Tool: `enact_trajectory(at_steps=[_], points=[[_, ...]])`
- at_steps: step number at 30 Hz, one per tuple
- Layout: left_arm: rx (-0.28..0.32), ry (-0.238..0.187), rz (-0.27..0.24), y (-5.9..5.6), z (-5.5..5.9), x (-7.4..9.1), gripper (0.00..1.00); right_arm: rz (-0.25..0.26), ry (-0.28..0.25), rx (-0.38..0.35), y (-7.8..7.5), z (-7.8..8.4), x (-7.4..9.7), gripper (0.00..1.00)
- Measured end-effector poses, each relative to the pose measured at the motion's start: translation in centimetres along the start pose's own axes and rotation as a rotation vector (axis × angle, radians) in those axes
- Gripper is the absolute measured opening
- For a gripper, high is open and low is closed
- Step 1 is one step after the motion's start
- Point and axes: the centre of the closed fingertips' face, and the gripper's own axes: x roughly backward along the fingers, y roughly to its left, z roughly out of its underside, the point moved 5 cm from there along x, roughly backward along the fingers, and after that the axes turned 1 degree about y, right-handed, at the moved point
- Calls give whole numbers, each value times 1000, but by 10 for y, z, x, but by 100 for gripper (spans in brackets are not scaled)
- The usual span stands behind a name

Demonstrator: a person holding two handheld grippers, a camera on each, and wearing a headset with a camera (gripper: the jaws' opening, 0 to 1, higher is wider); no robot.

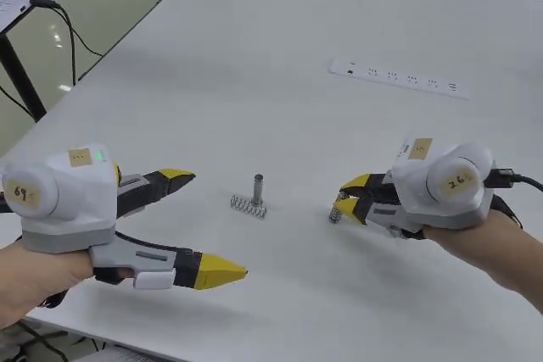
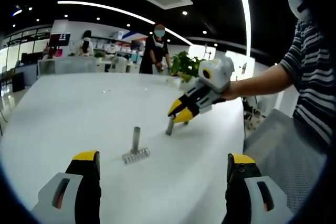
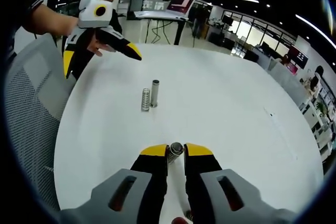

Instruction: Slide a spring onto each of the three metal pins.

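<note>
Right gripper view: right gripper [image 3: 176, 151] pinches a spring-sleeved grey metal pin [image 3: 175, 148]; left gripper [image 1: 216, 225] gapes wide. Loose coil spring [image 1: 248, 204] lies against the upright silver pin [image 1: 258, 188], and a clumsy grab could topple it.

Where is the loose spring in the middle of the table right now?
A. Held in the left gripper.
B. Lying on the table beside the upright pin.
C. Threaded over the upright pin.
B: the spring lies flat on the table beside the upright pin; the left gripper is open, the right gripper shut on a second pin.
</note>
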Motion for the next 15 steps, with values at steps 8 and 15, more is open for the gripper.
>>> enact_trajectory(at_steps=[8, 15], points=[[-1, 0, 0, 0, -2, 0, 98, 9, -31, -37, -1, -5, 4, 14], [-5, -1, -3, 1, -4, 1, 98, 8, -118, -194, -1, -10, 15, 14]])
